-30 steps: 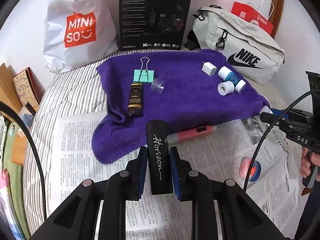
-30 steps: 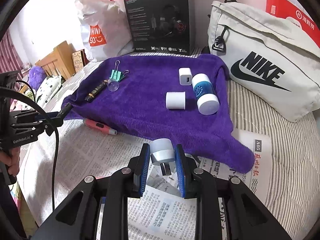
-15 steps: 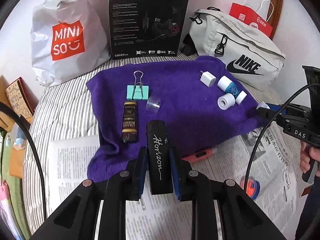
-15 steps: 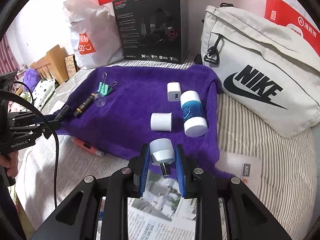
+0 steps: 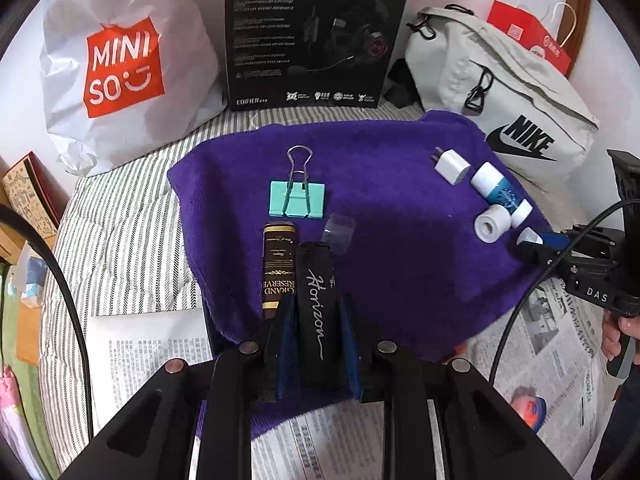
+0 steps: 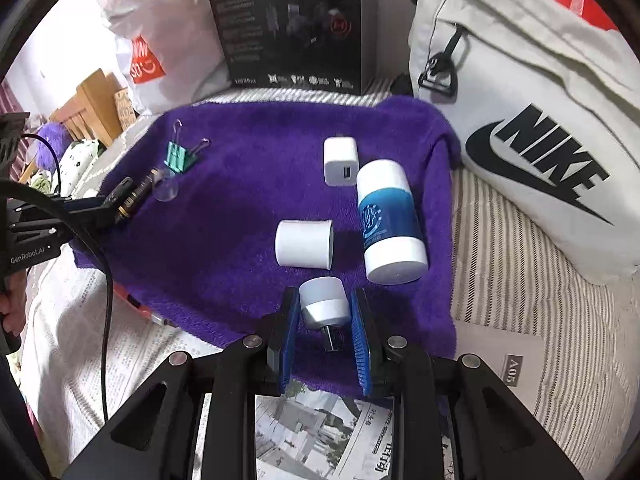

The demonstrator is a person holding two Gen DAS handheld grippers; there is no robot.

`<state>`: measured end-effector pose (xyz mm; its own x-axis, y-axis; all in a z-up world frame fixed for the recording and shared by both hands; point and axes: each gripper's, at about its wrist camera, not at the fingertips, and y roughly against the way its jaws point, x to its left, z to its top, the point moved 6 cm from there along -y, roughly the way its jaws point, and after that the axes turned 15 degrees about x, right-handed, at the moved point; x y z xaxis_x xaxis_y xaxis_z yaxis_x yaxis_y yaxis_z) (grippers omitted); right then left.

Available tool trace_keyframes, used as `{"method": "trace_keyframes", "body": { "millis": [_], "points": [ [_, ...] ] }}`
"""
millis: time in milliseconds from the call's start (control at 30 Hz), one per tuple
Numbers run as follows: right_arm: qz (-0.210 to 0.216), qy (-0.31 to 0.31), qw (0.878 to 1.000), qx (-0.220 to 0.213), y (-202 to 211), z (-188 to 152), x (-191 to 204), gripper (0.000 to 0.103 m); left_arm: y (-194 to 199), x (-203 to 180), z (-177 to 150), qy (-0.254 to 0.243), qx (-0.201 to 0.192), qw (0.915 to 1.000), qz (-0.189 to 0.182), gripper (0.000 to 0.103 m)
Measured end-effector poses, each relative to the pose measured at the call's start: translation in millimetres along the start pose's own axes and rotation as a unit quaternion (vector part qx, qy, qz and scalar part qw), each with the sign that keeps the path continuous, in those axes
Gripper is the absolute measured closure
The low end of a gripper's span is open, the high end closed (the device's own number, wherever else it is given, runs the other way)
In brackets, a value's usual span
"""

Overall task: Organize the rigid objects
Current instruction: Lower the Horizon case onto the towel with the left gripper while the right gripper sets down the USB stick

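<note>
Sorting looks well under way but not finished, judging by how things lie. Five items already rest on the purple towel (image 5: pixel 400 208): a green binder clip (image 5: pixel 297 199), a dark tube lettered "Grand Reserve" (image 5: pixel 279 266), a white charger plug (image 6: pixel 340 161), a blue-and-white bottle (image 6: pixel 390 222) and a small white roll (image 6: pixel 304 243). They fall into two loose groups — clip and tube on one side, the white pieces on the other.

Two more are in transit. The left gripper (image 5: pixel 318 320) has its pads pressed on a black case marked "Horizon" (image 5: pixel 318 304), held over the towel's near edge just beside the dark tube. The case's long axis runs along the fingers, pointing away from the camera toward the clip, roughly parallel to the tube. The right gripper (image 6: pixel 325 320) is clamped on a small grey-and-white adapter (image 6: pixel 323 300), white dome forward toward the roll, metal plug end back between the fingers; it hangs above the towel just short of the roll and bottle.

Left on the newspaper (image 5: pixel 348 448) — a pink pen-like item (image 6: pixel 138 308), partly hidden, and a red-and-blue round thing (image 5: pixel 530 410) near the edge. These probably come next, once both held pieces are set down.
</note>
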<state>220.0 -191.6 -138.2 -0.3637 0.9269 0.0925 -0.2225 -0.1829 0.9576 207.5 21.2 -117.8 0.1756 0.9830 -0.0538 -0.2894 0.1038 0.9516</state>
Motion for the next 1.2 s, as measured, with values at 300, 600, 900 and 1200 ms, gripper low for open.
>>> {"method": "trace_keyframes", "body": {
  "millis": [300, 600, 900, 1200],
  "points": [
    [0.001, 0.008, 1.000, 0.010, -11.5, 6.7, 2.3, 0.078, -17.0, -1.1, 8.4, -0.006, 0.015, 0.9999, -0.002, 0.082],
    [-0.007, 0.014, 1.000, 0.011, -16.8, 11.9, 1.4, 0.078, -26.2, -5.9, 18.9, -0.011, 0.023, 0.9997, -0.001, 0.082],
    [-0.004, 0.021, 1.000, 0.008, -17.8, 12.5, 1.0, 0.077, -30.8, -6.8, 15.1, -0.008, 0.030, 0.9995, 0.002, 0.082],
    [0.009, 0.010, 1.000, 0.012, -12.2, 7.0, -4.0, 0.071, -25.3, -8.8, 1.6, -0.008, 0.034, 0.9993, 0.010, 0.080]
  ]
}}
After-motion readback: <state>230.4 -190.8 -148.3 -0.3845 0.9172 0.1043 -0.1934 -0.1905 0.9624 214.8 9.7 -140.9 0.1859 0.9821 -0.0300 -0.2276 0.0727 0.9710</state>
